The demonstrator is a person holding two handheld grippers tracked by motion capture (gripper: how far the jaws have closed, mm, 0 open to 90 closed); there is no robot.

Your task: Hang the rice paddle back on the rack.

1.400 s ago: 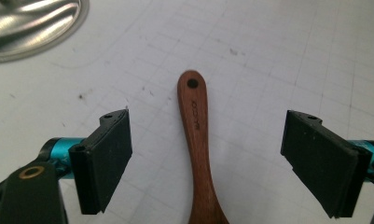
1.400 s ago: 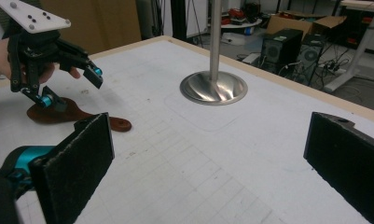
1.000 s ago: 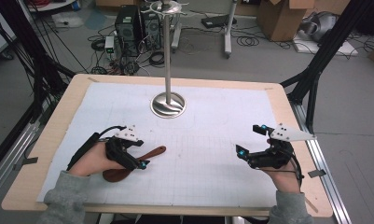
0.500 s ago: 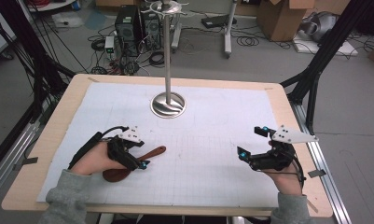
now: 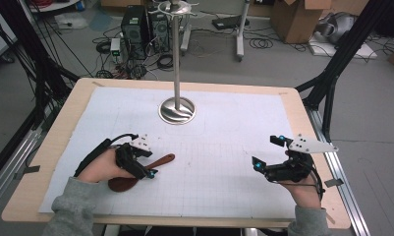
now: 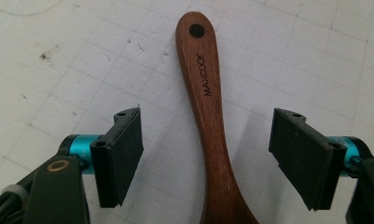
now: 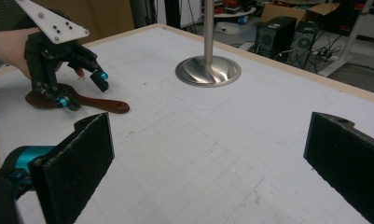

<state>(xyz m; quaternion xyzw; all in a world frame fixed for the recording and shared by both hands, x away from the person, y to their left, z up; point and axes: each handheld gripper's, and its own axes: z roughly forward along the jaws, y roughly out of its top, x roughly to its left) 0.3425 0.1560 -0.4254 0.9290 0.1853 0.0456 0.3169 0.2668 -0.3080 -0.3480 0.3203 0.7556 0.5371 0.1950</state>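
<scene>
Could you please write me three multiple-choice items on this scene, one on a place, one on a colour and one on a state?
1. Where does the spoon lie?
A. on the stand's base
B. on the mat, between the left gripper's jaws
C. on the floor

2. What colour is the spoon?
A. reddish brown
B. white
C. green

3. How do the right gripper's jaws stand?
A. shut on the spoon
B. shut on the stand
C. open, with nothing between them

Key: 1 B, the left gripper straddles the handle on the mat, pads apart from it, its jaws having just been closing. 2 A, the wood shows reddish brown. 3 C, the right gripper has its pads wide apart over bare mat, away from the stand.
</scene>
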